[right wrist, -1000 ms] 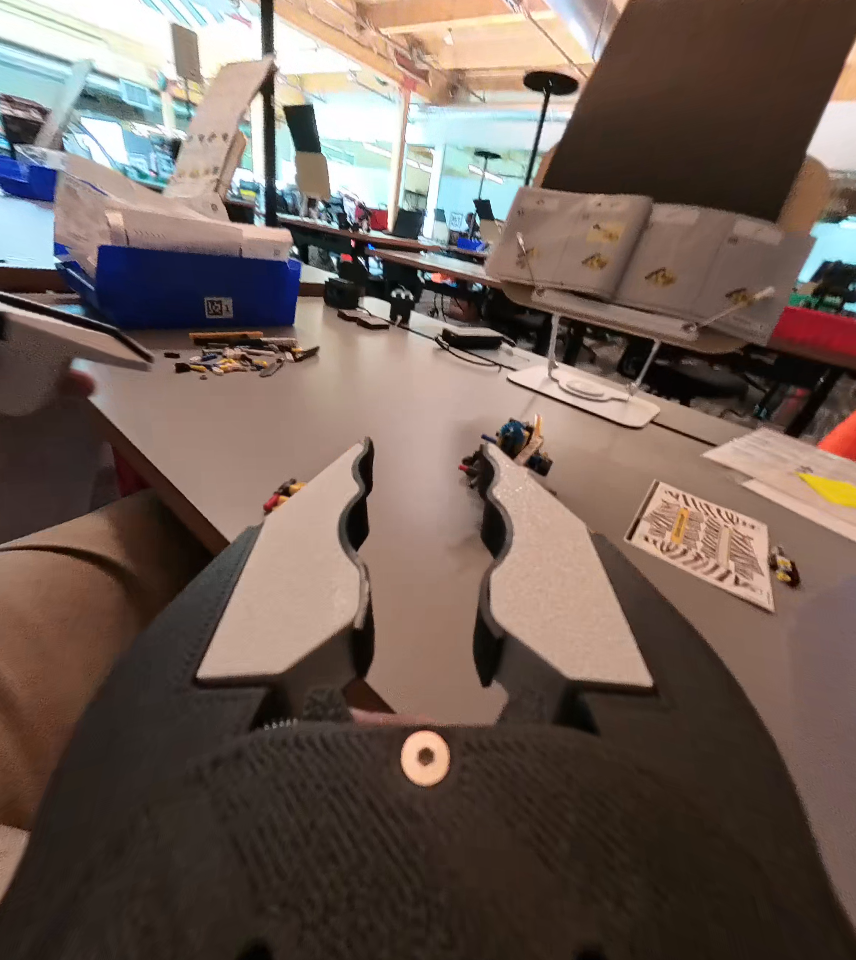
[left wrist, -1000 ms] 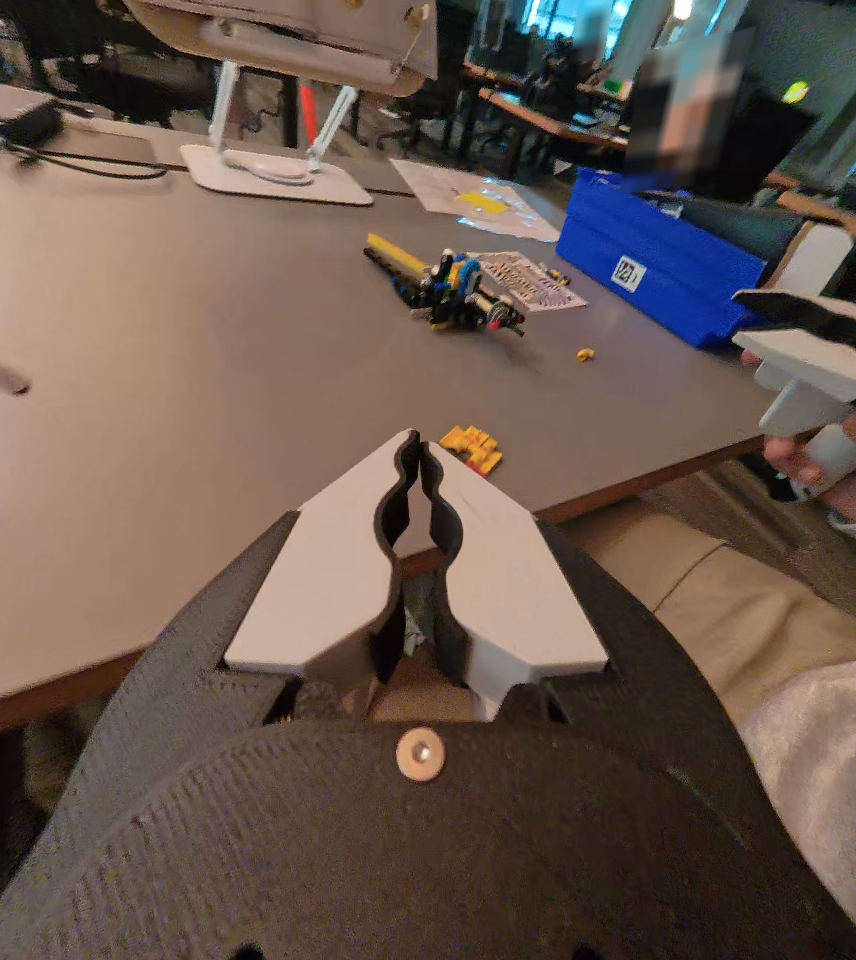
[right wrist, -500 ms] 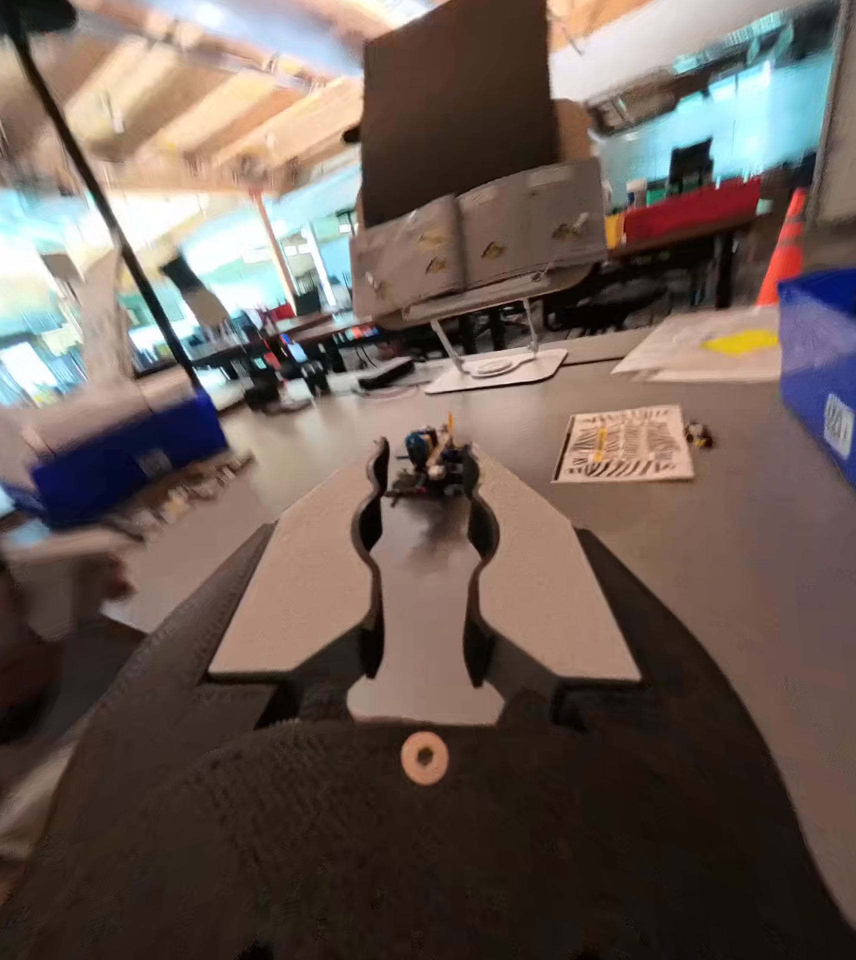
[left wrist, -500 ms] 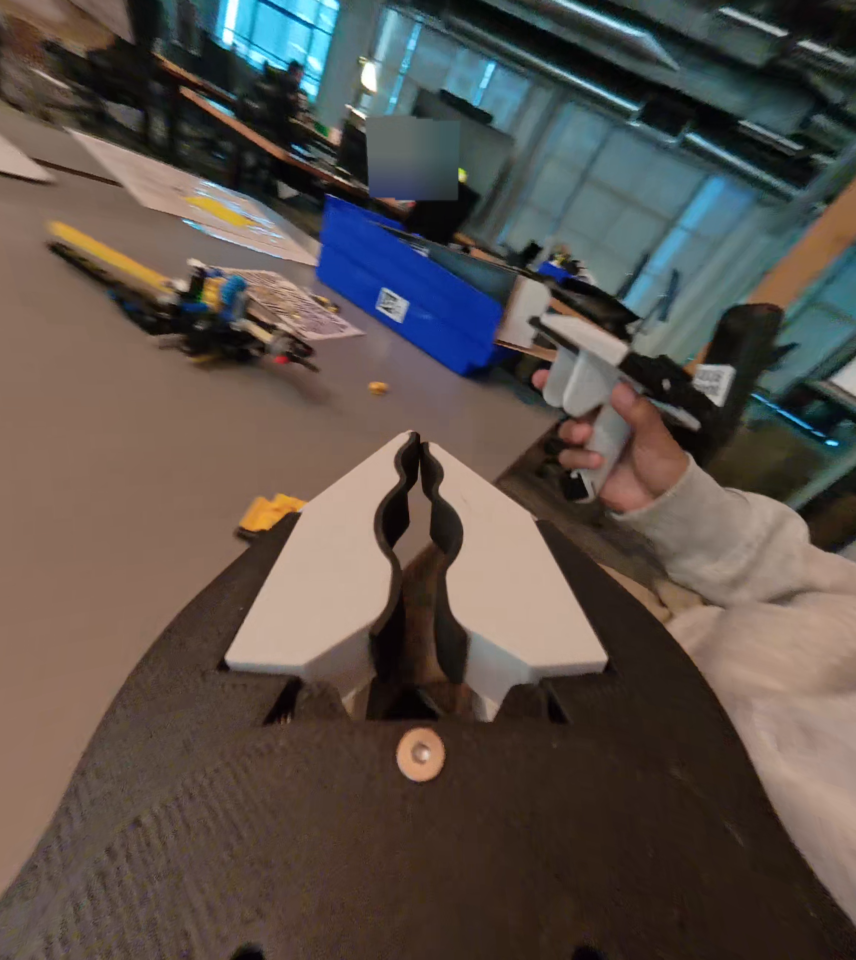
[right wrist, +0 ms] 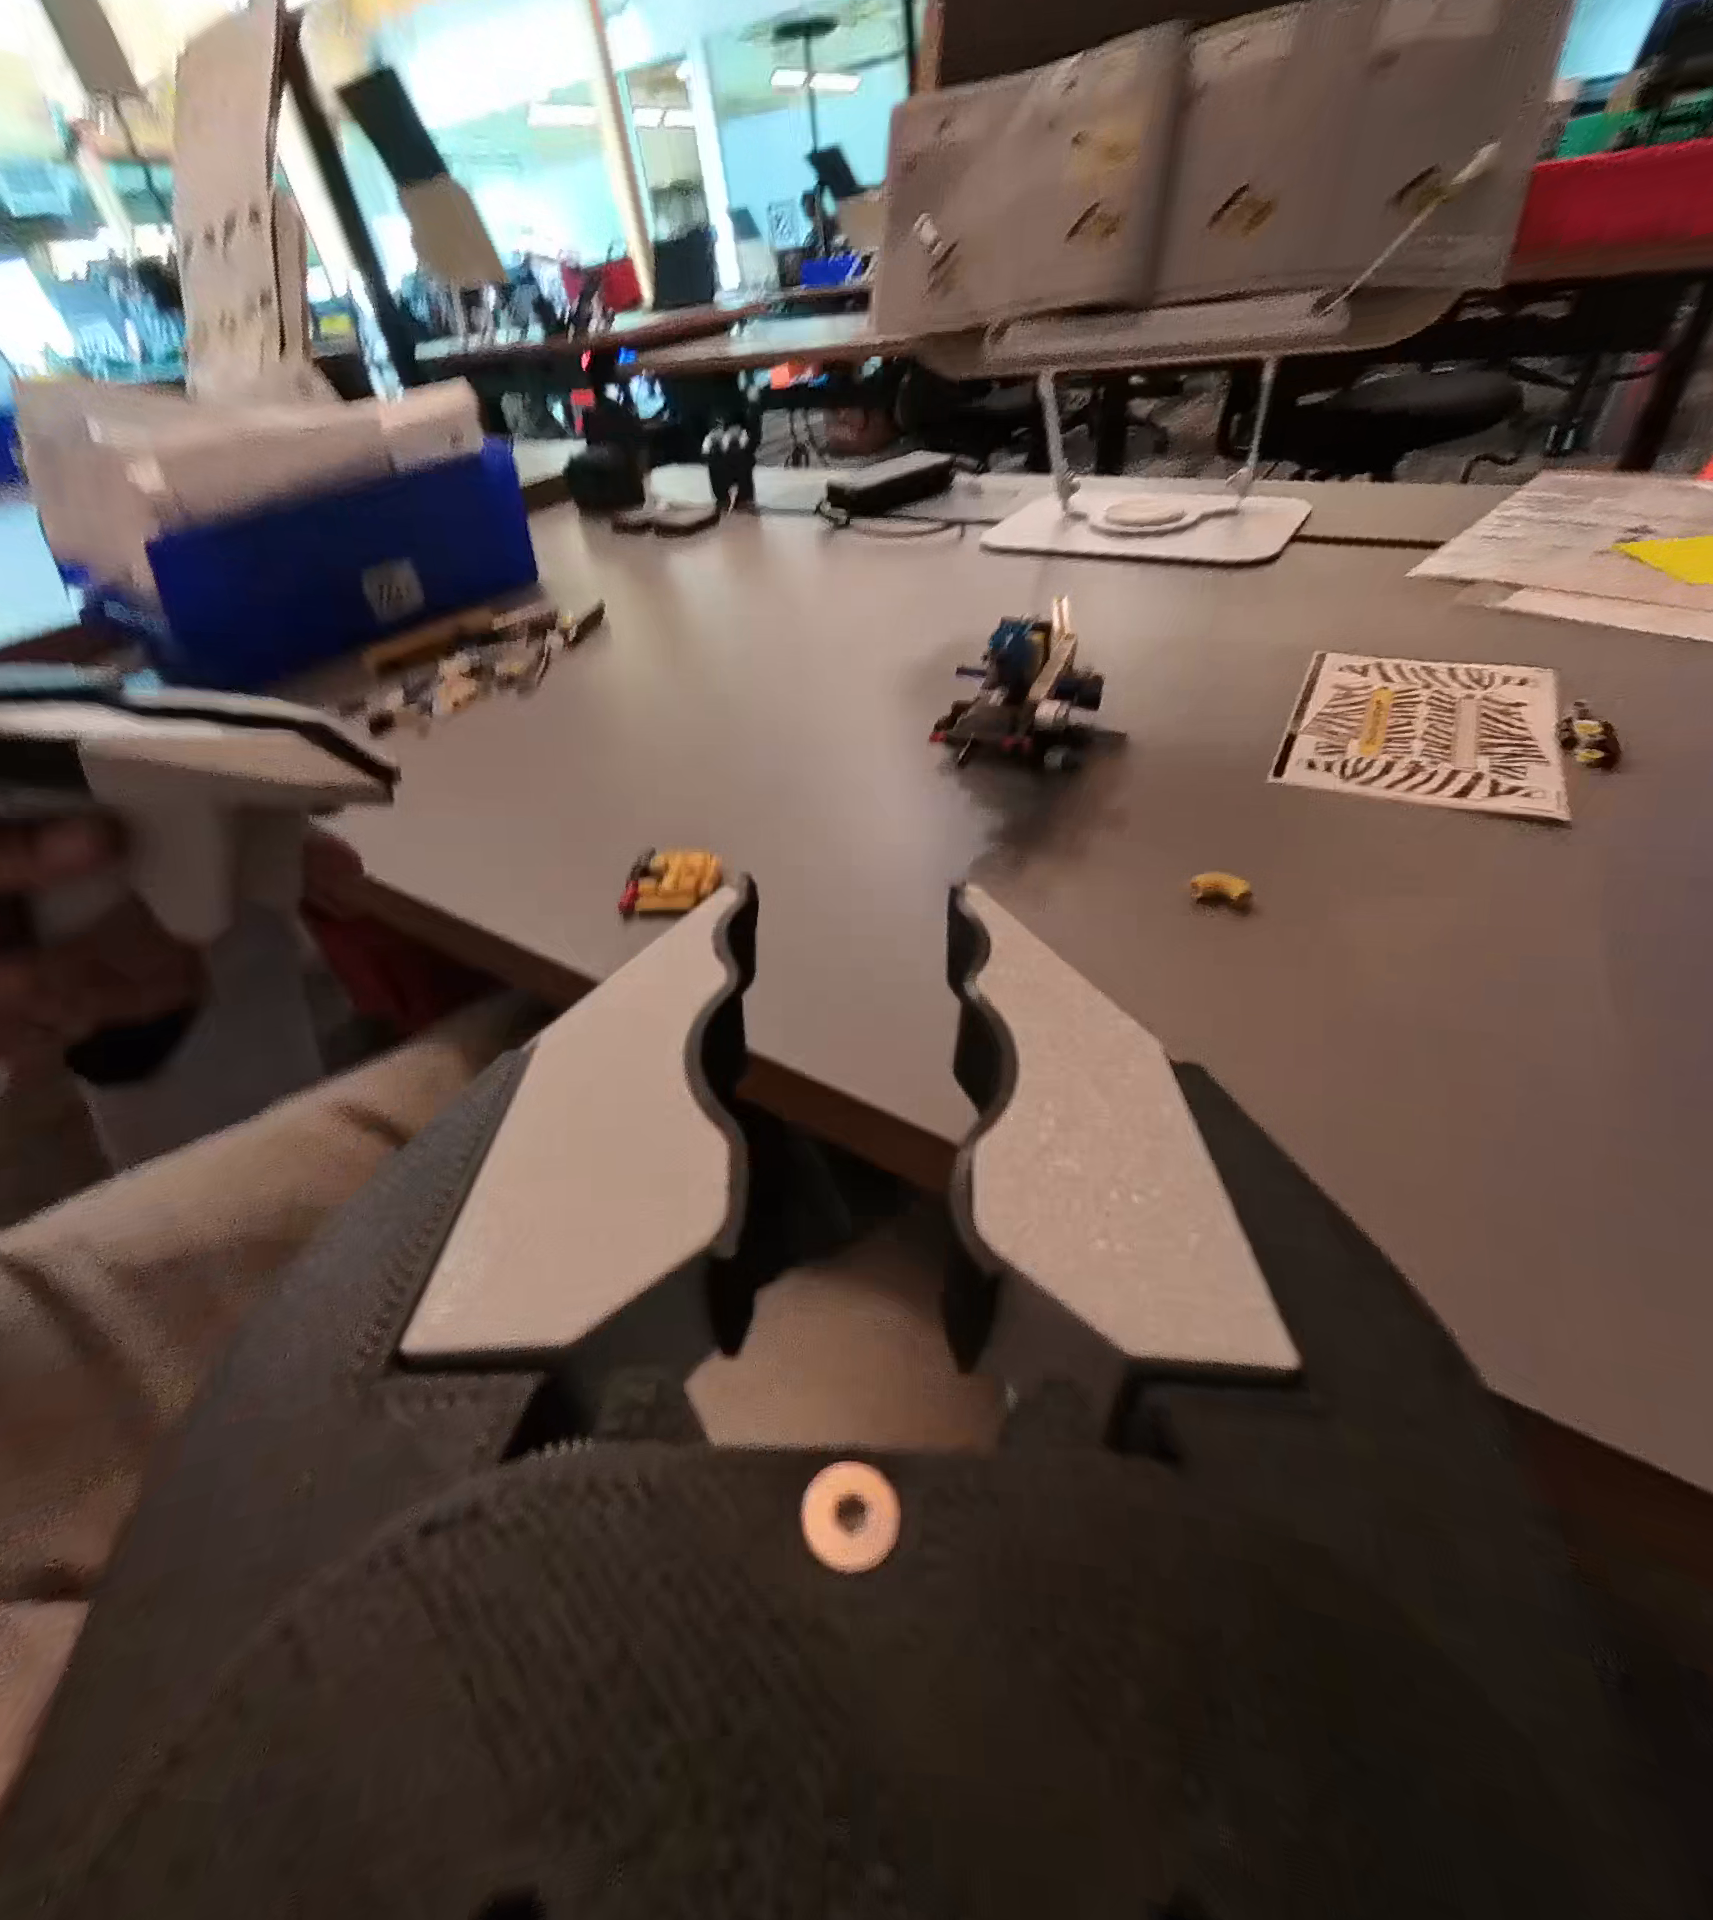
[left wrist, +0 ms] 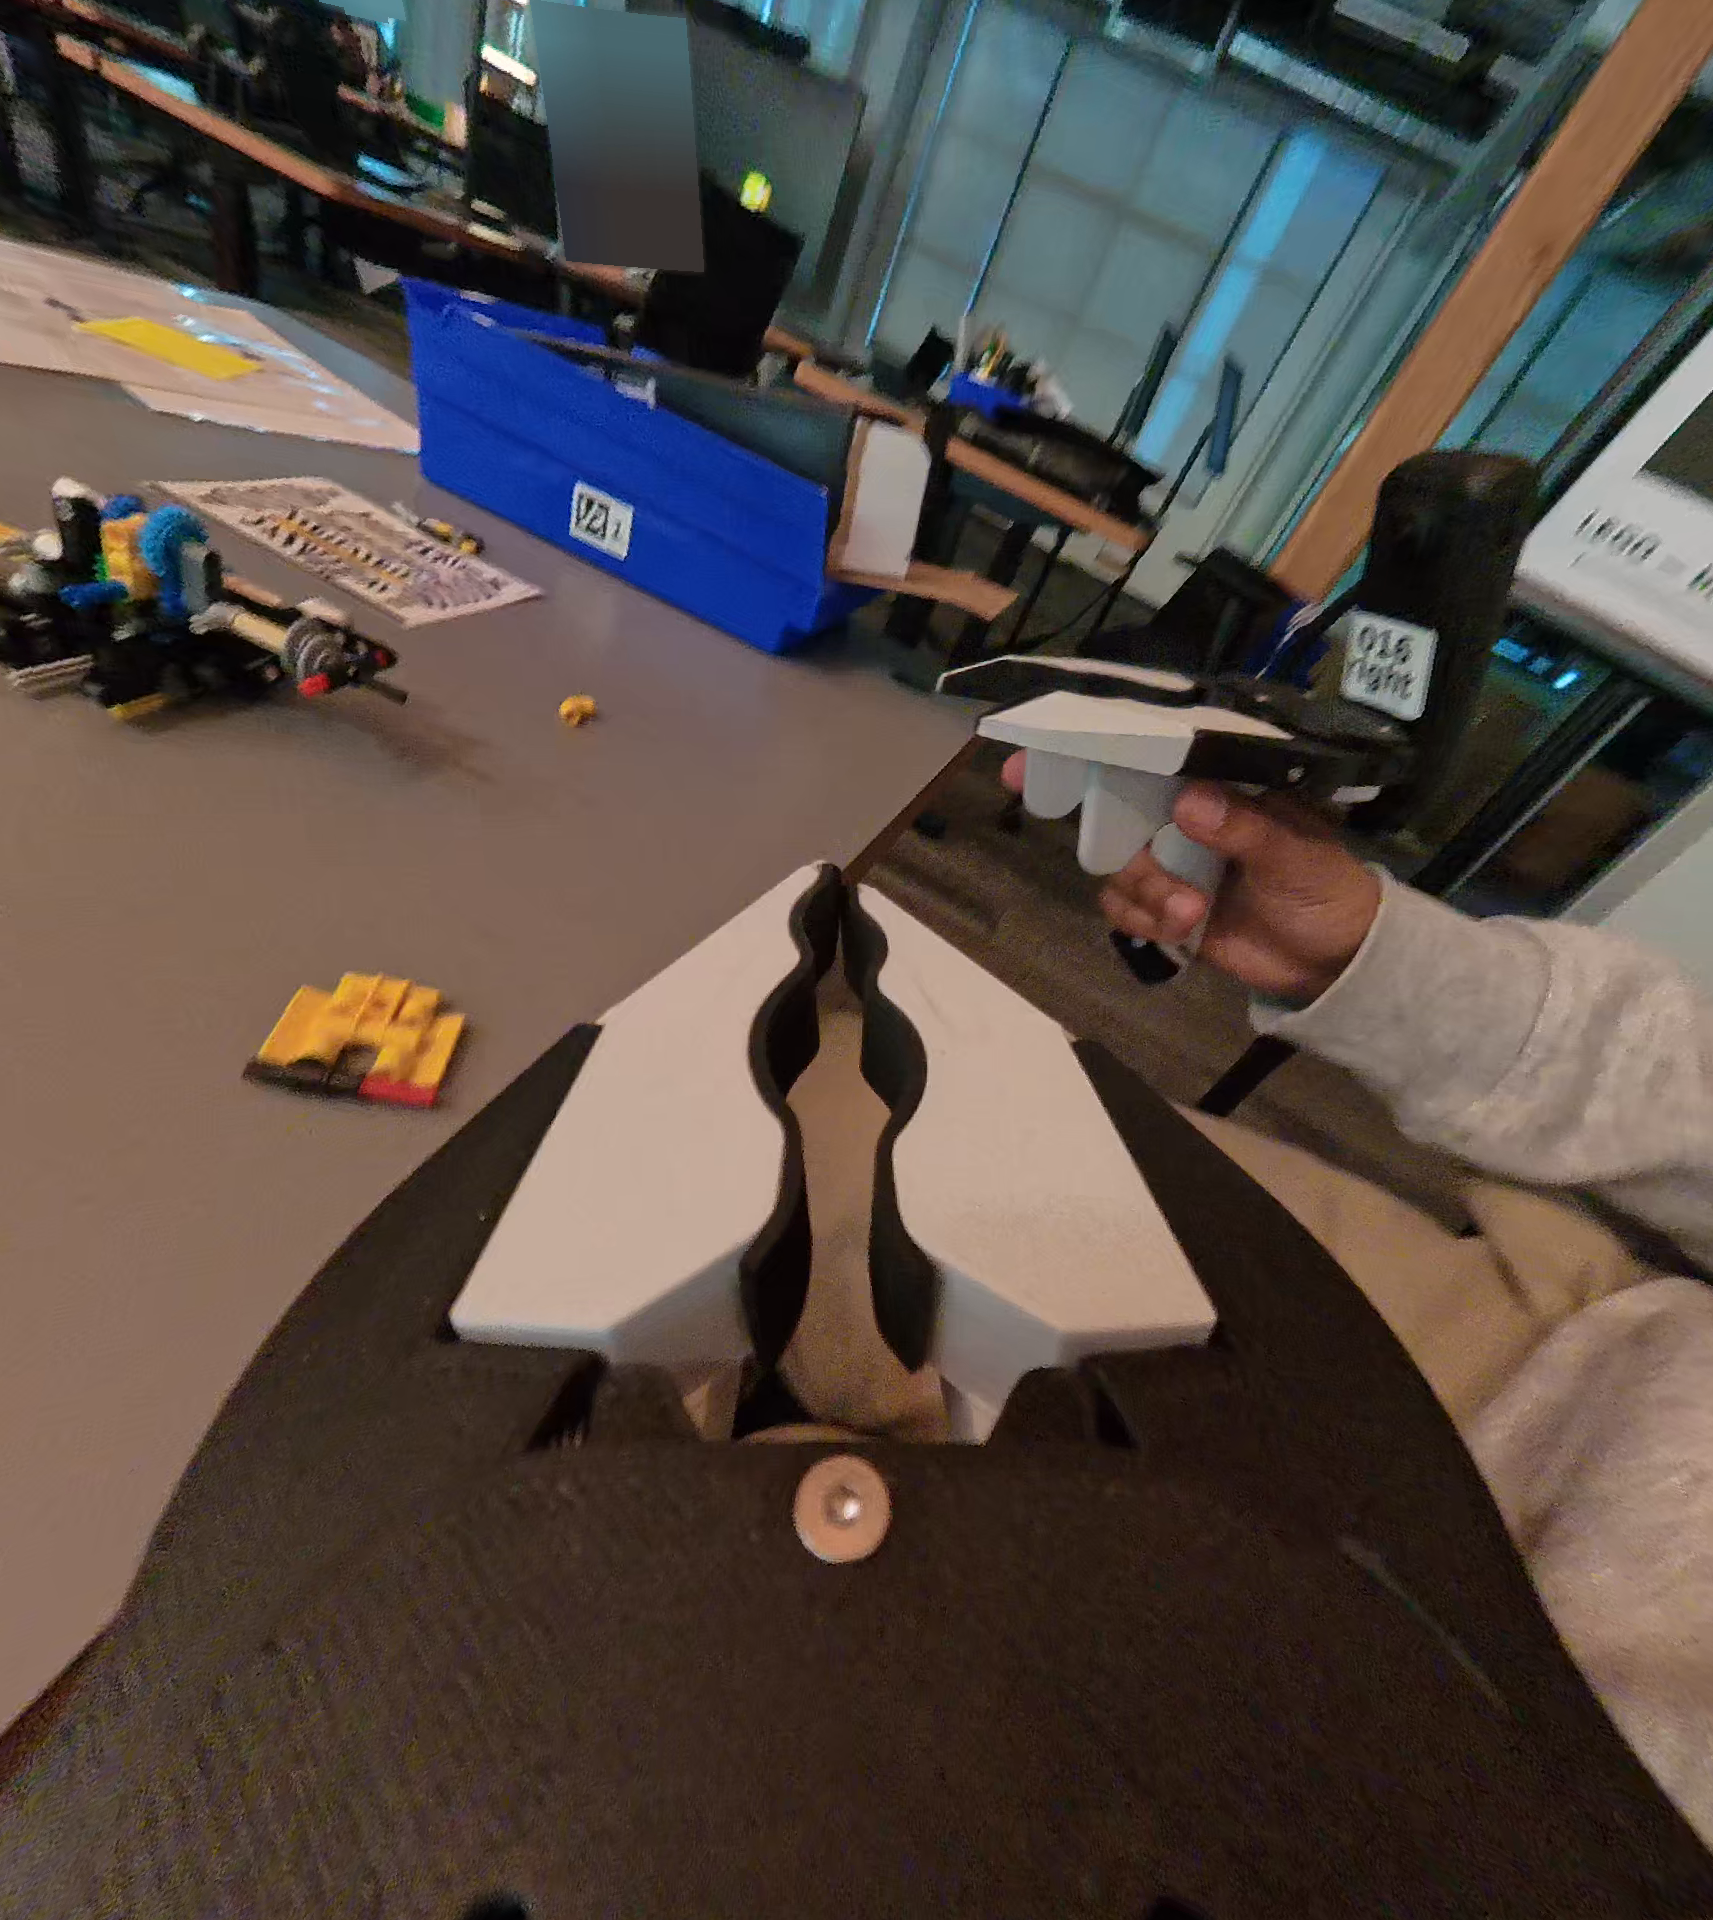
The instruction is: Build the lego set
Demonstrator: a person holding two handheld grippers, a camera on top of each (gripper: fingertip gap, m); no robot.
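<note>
A partly built lego model [left wrist: 156, 618] of black, yellow and blue pieces lies on the grey table [left wrist: 156, 883]; it also shows in the right wrist view [right wrist: 1023, 691]. A small yellow, black and red brick cluster [left wrist: 358, 1039] lies near the table's front edge and also shows in the right wrist view [right wrist: 673, 881]. A single yellow piece [left wrist: 577, 710] lies apart; it also shows in the right wrist view [right wrist: 1221, 889]. My left gripper [left wrist: 839, 883] is shut and empty, at the table's edge. My right gripper [right wrist: 852, 902] is open and empty, off the front edge.
A blue bin [left wrist: 623, 488] stands at the table's right end, with a striped sticker sheet [left wrist: 353, 545] beside it. A second blue bin [right wrist: 332, 566] and several loose pieces [right wrist: 478, 660] sit at the left. A booklet on a stand [right wrist: 1143, 312] is at the back. A person's legs are below the edge.
Both grippers have swung and drawn back from over the table to its front edge. The right gripper has stayed open, the left shut.
</note>
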